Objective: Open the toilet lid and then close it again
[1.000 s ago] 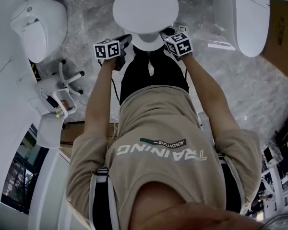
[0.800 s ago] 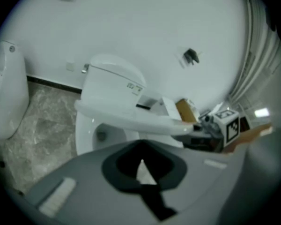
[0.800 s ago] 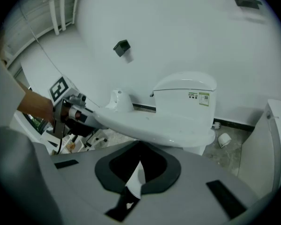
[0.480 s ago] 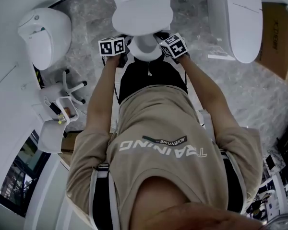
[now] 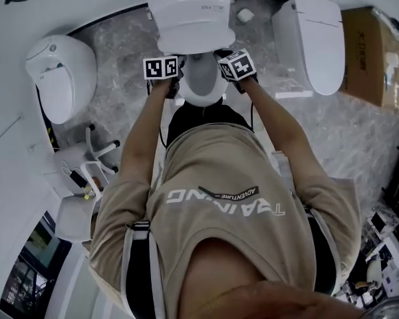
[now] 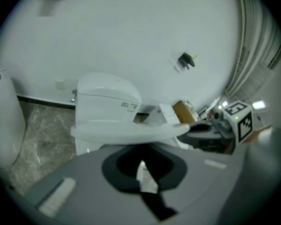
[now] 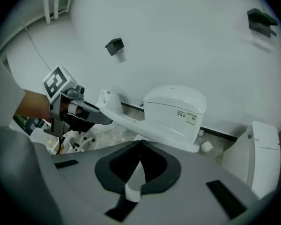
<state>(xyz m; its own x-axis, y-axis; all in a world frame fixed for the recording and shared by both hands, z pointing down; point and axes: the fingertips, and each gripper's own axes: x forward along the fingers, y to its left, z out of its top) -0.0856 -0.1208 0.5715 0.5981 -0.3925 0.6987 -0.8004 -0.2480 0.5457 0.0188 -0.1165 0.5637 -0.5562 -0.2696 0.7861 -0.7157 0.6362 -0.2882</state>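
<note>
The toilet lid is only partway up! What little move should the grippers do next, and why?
Probably push the lid higher at its front edge, tipping it back toward the tank. The lid is tilted and only partly open, not yet leaning on the tank. The left gripper and right gripper, jaws together, sit at its front edge, seemingly underneath it.
</note>
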